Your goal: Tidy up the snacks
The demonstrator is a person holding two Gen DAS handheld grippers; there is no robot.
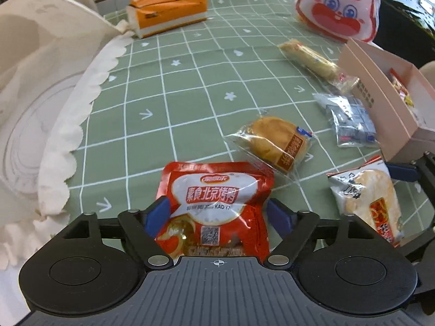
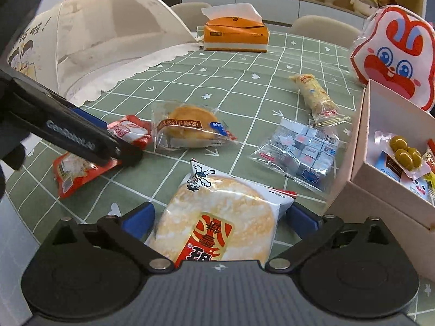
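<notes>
My left gripper point(image 1: 217, 212) is open, its blue pads on either side of a red snack packet point(image 1: 214, 190) lying on the green checked tablecloth. One of its fingers point(image 2: 81, 138) crosses that red packet point(image 2: 78, 174) in the right wrist view. My right gripper point(image 2: 220, 217) is open wide around a round rice cracker packet point(image 2: 220, 222), which lies flat and fills most of the gap. The same cracker packet point(image 1: 372, 201) shows at the lower right of the left wrist view. A beige box point(image 2: 364, 135) at the right holds several snacks.
A wrapped round bun point(image 2: 187, 127), a bag of small blue-white sweets point(image 2: 301, 152) and a long wrapped roll point(image 2: 315, 95) lie loose between the grippers and the box. A rabbit-face bag point(image 2: 394, 54), an orange tissue box point(image 2: 235, 34) and a mesh food cover point(image 2: 108, 27) stand further back.
</notes>
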